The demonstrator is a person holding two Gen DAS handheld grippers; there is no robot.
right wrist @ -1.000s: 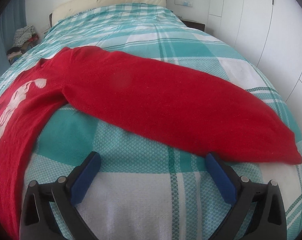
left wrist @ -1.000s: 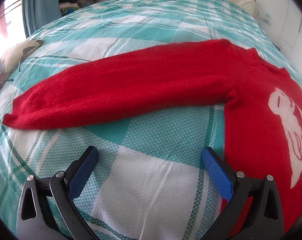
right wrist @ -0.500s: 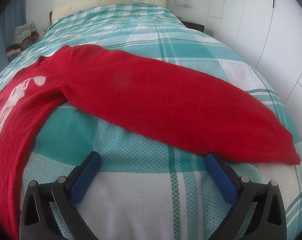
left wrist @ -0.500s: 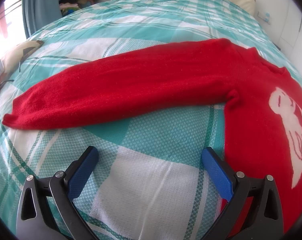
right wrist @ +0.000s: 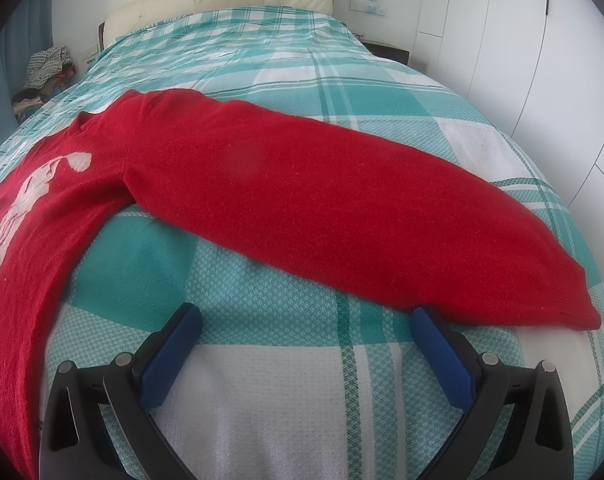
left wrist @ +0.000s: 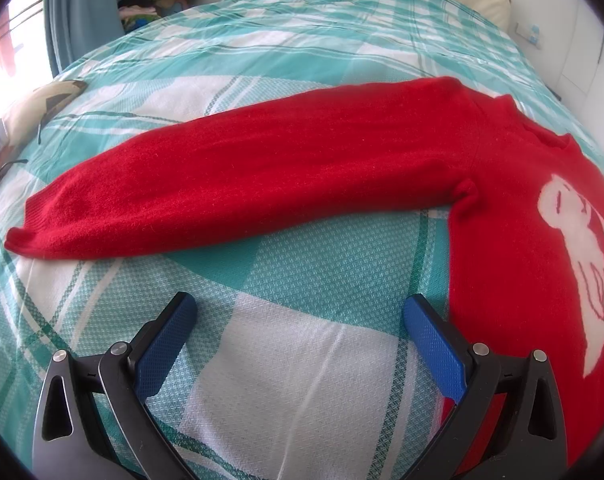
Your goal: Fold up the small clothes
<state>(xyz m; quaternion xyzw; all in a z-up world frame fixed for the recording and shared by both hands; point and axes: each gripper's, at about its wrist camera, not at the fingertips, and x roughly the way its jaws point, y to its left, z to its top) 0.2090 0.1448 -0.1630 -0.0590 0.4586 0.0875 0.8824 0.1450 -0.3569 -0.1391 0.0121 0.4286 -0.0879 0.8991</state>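
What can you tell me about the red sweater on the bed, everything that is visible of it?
The red sweater looks like a soft, slightly fuzzy knit, with a white animal figure on its chest. It lies flat and unfolded, front up, on the teal and white checked bedspread. Both long sleeves are stretched out to the sides, one in the left wrist view, the other in the right, each ending in a ribbed cuff. Its hem is out of view. Neither open hand-held gripper holds it.

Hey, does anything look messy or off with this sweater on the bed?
Nothing stands out. The red sweater lies flat on the checked bedspread with both sleeves spread out, barely wrinkled. Both claws, left and right, are open and empty.
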